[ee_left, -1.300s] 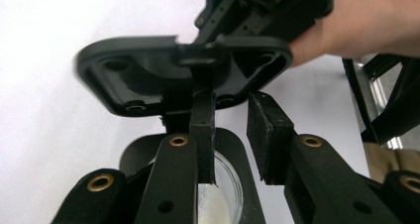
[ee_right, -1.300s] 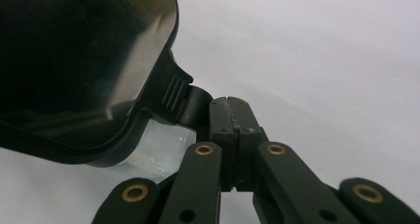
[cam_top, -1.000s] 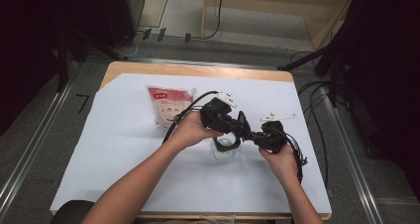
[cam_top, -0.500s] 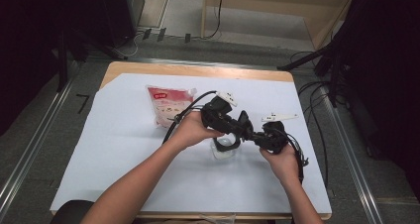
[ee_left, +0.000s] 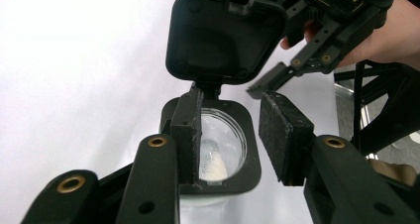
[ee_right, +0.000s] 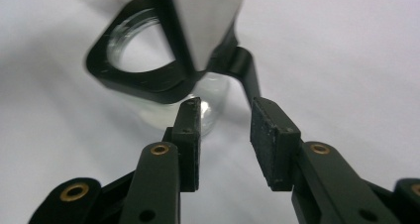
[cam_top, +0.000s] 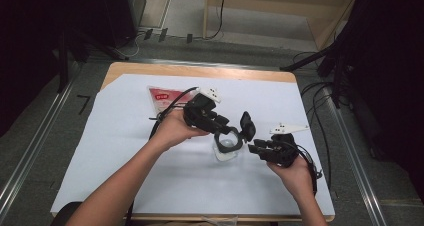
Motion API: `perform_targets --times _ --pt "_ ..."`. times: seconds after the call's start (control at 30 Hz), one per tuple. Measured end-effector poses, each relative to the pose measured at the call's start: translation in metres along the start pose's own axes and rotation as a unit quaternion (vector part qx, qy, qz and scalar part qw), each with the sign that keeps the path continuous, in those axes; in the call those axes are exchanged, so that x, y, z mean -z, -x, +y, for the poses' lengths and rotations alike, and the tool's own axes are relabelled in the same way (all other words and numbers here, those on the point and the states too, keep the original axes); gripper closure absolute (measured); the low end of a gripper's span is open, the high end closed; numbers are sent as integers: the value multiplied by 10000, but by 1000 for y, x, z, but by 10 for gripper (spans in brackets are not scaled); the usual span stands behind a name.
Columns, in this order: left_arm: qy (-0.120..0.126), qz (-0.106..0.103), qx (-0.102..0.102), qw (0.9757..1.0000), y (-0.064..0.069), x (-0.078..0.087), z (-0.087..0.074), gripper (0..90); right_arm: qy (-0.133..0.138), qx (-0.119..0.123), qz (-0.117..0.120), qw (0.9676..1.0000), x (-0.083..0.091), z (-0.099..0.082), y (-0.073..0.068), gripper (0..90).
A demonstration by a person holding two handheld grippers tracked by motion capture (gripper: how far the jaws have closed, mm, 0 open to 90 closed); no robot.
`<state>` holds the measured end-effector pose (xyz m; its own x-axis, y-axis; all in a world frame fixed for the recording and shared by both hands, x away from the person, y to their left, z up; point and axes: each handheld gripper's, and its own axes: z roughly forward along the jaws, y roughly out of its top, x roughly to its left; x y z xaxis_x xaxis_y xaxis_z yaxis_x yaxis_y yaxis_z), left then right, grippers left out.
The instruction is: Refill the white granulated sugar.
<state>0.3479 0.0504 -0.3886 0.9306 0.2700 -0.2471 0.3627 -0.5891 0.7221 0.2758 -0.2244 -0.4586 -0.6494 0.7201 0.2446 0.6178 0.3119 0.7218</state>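
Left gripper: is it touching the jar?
Cannot tell. In the left gripper view one pad of the left gripper overlaps the jar at its black rim, with no plain gap or contact. Its jaws have just been opening, with nothing pressed between them.

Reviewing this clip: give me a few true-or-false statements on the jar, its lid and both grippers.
1. The jar has its hinged black lid flipped open. True.
2. The right gripper clamps the lid. False: its jaws have just been opening, with nothing pressed between the pads.
3. The jar is full to the rim. False: only a little white stuff lies at the bottom.
4. The left gripper is open at the jar's rim. True.
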Motion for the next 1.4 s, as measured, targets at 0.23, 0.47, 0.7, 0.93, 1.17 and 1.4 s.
perform_targets --times 0.23,0.47,0.7,0.93,1.17,1.4 --pt "-101 -42 295 9995 -3 15 -13 610 -83 98 214 9997 10 -7 -17 616" --pt "282 147 461 9984 -6 34 -30 486 -98 429 501 9978 10 -5 -45 582" --pt "374 301 522 9975 -5 47 -40 468 -147 596 686 9958 0 -1 -57 578" --pt "409 194 865 9952 -10 62 -52 438 -150 585 843 9946 -13 4 -69 513" --pt "346 256 887 9951 -12 74 -61 394 -211 800 960 9919 -25 6 -77 489" --pt "426 433 1021 9929 -16 93 -74 414 -228 950 1163 9884 -37 8 -87 498"
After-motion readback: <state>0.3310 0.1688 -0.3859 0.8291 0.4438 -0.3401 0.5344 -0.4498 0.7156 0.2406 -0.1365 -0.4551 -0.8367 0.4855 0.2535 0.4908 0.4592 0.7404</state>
